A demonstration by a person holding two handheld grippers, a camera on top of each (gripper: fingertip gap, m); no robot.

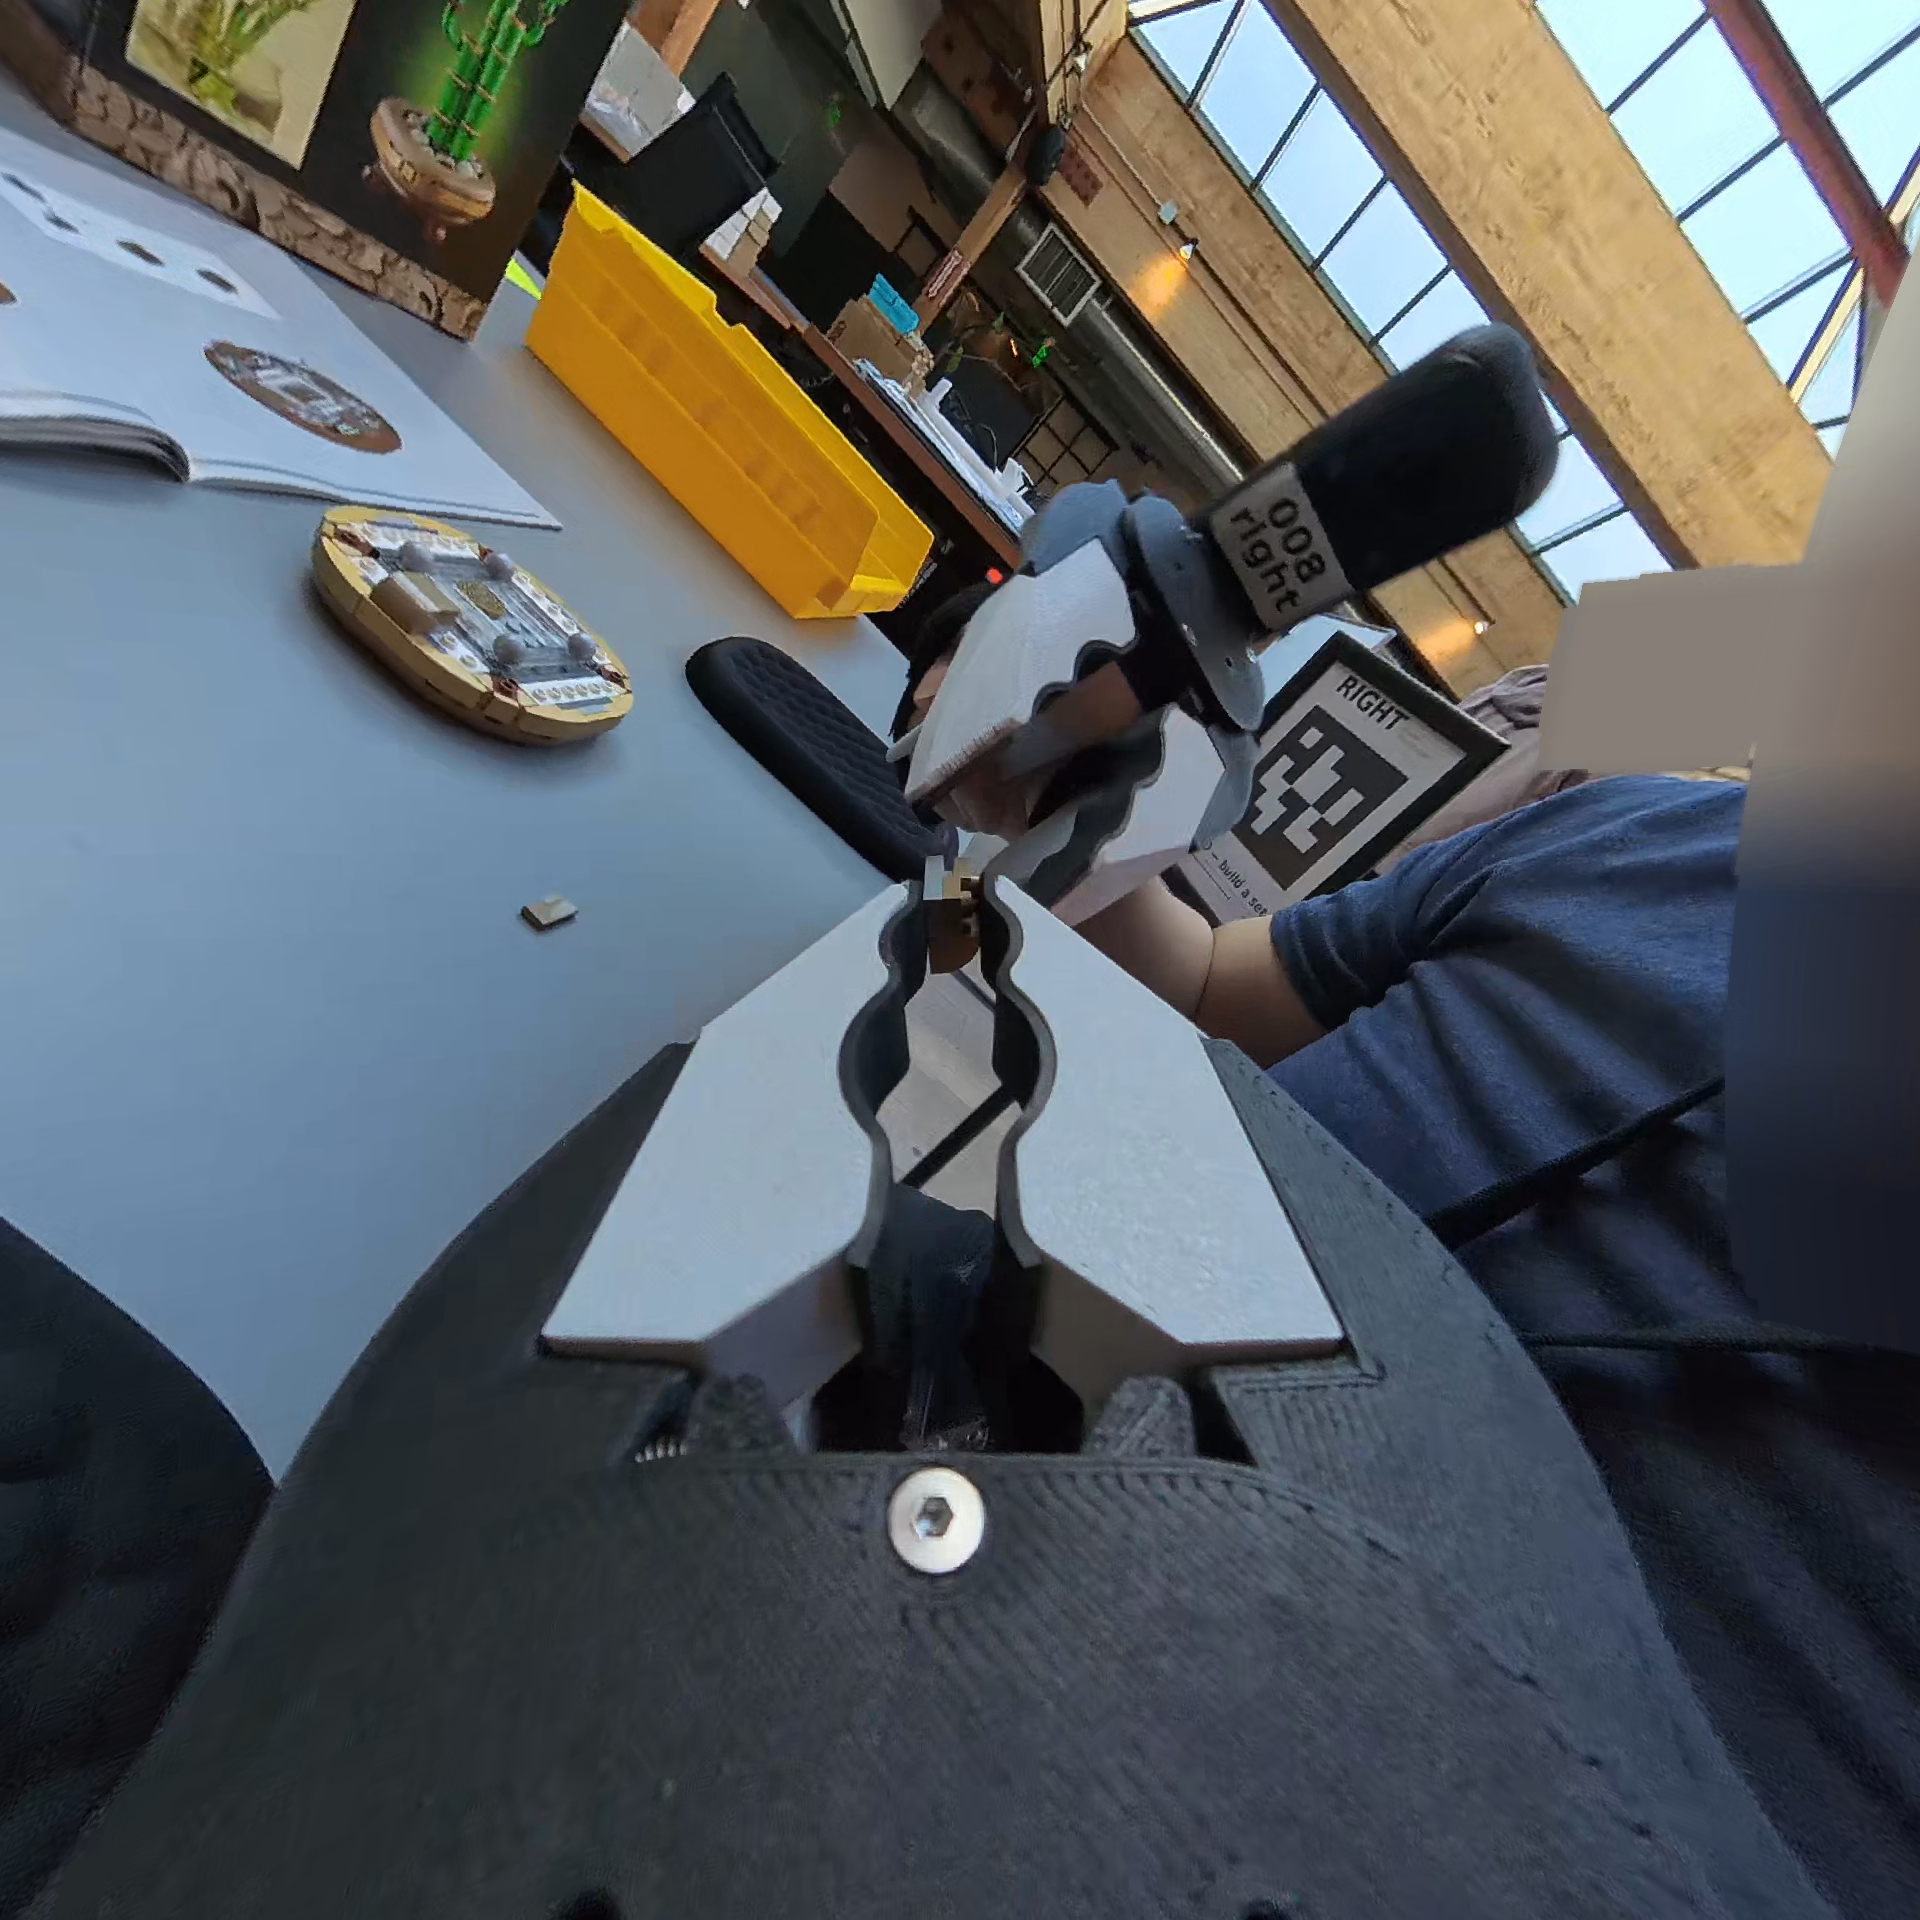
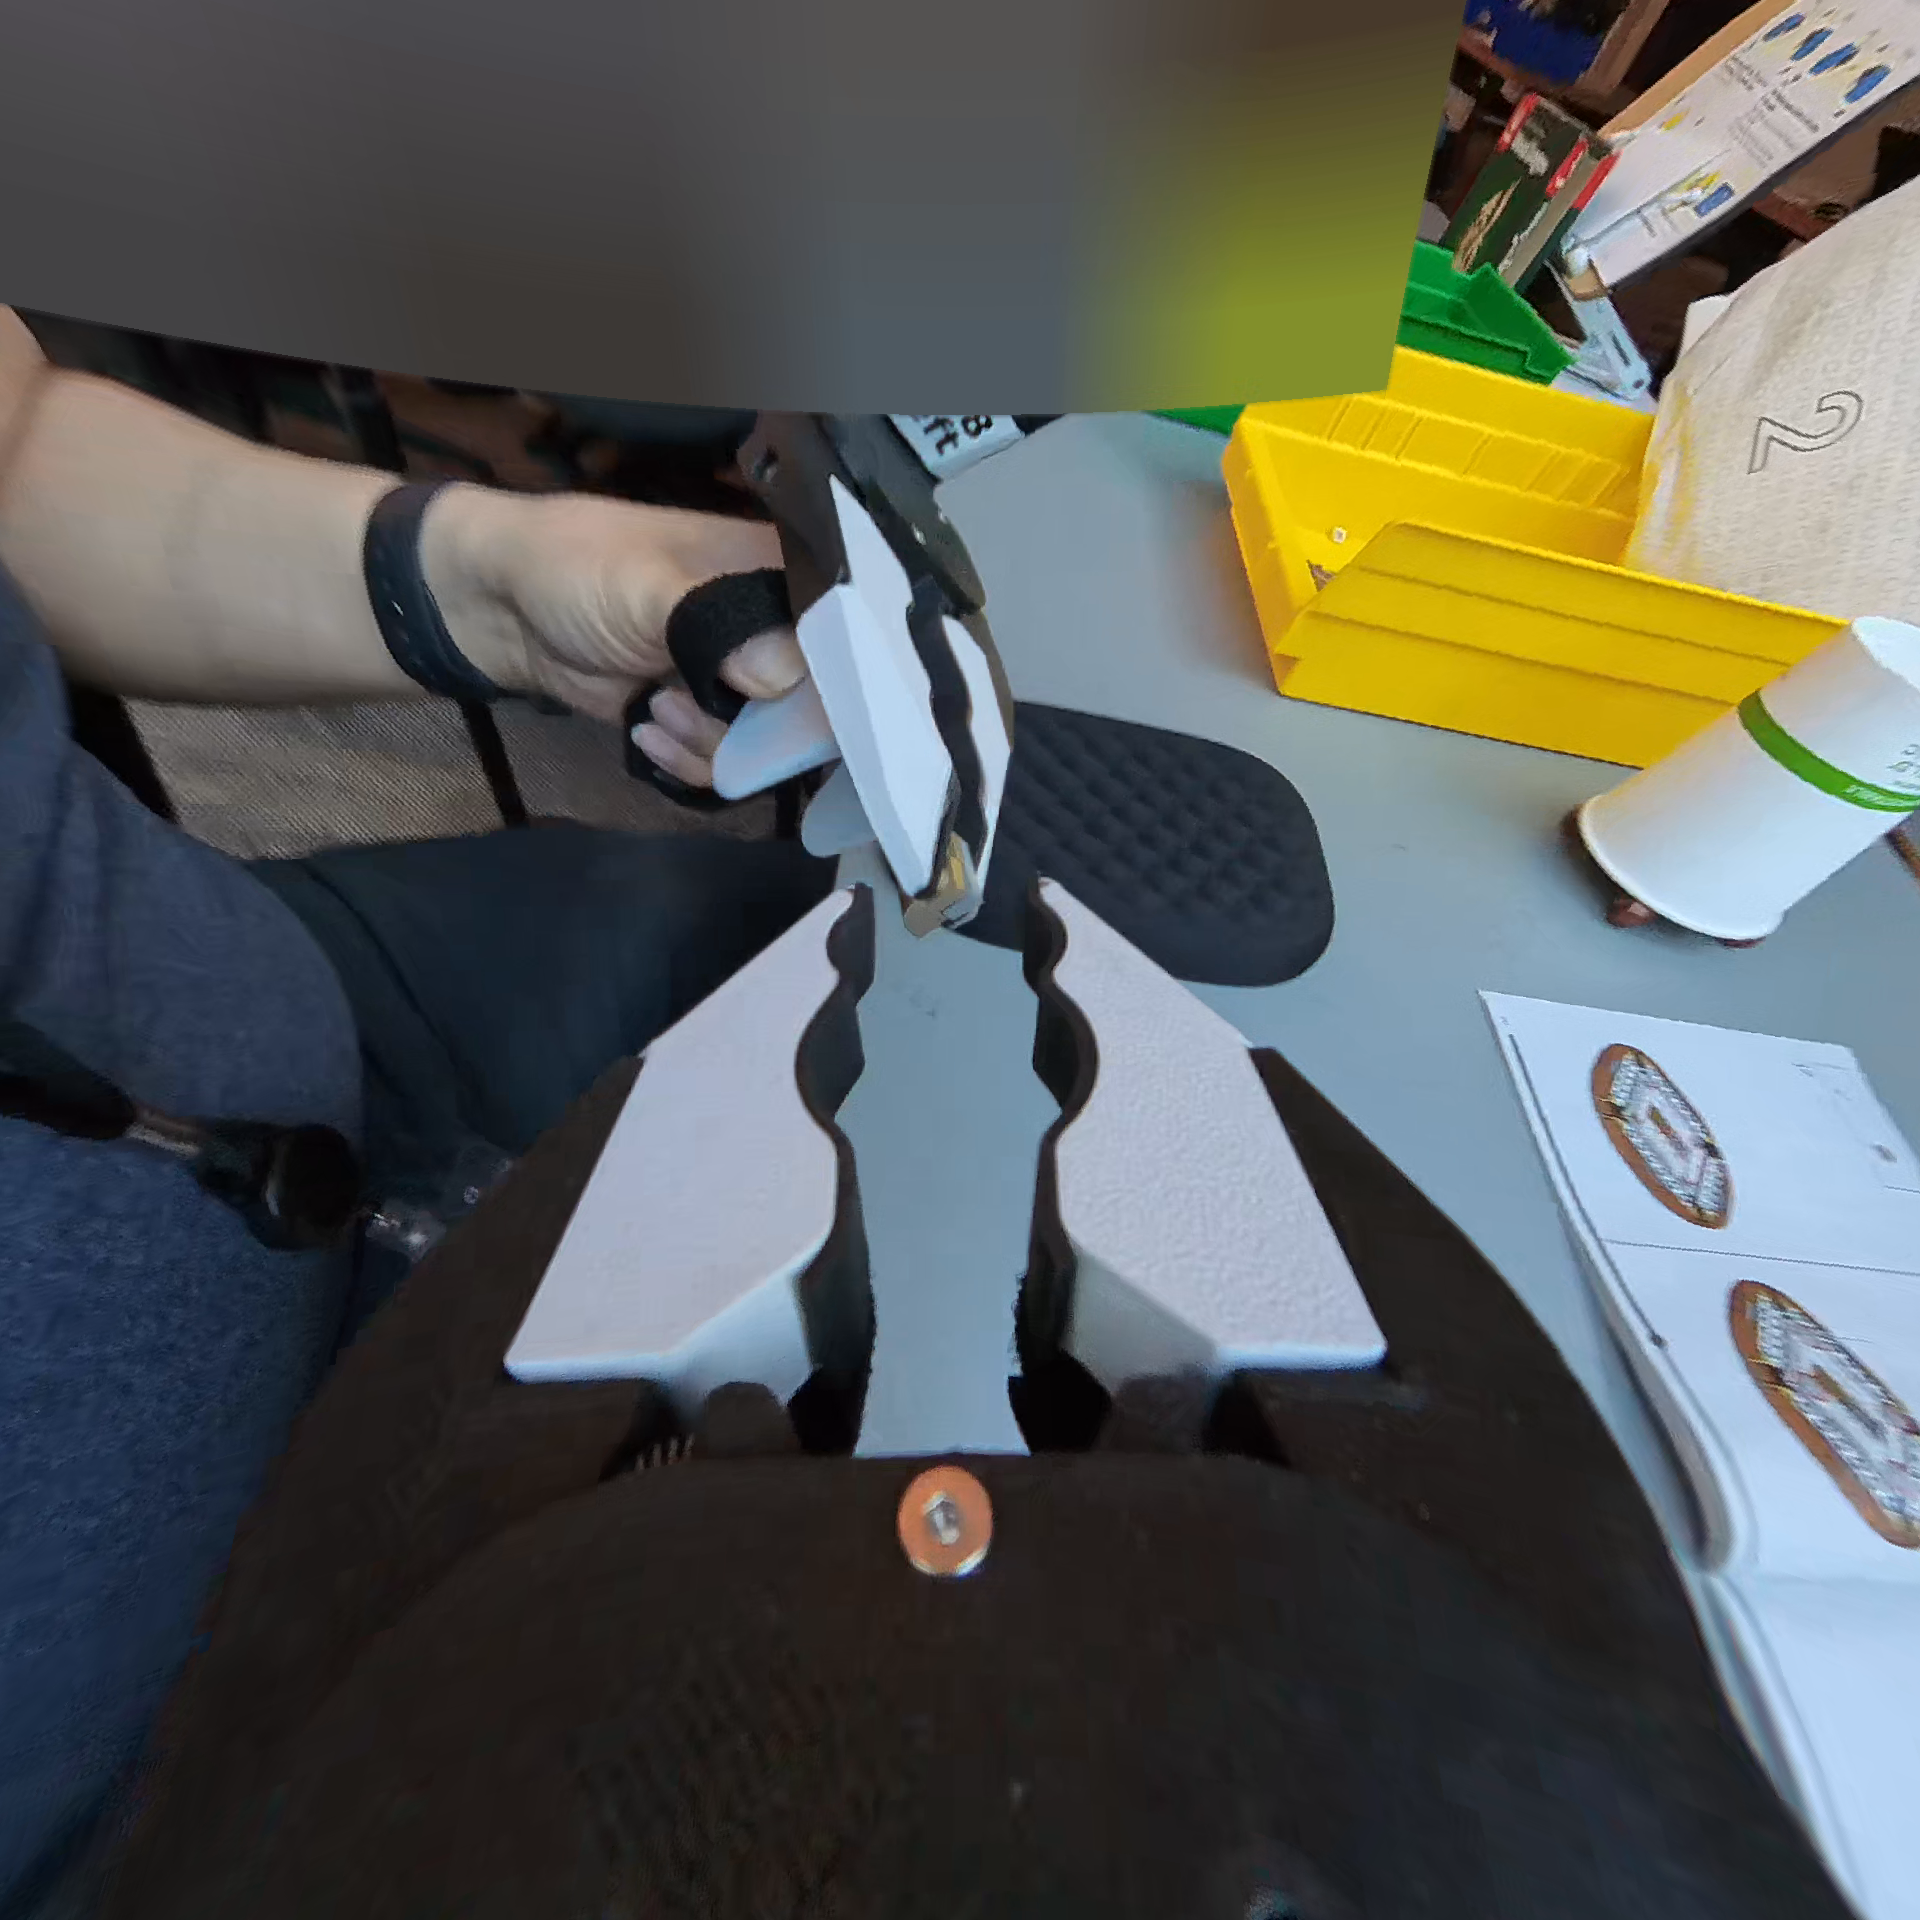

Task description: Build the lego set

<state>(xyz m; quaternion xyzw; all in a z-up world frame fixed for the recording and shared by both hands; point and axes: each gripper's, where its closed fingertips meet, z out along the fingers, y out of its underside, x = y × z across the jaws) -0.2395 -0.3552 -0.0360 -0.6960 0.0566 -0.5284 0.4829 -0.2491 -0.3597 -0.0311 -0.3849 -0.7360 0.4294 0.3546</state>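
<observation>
2 yellow bins [image 2: 1538,644], 1 green bin [image 2: 1475,312], 1 cup [image 2: 1745,790], 1 booklet [image 2: 1766,1299].

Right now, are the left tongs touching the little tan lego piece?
Touching. In the left wrist view, the left tongs are pinched shut on the little tan lego piece at their tips. The right wrist view shows the same grip.
</observation>
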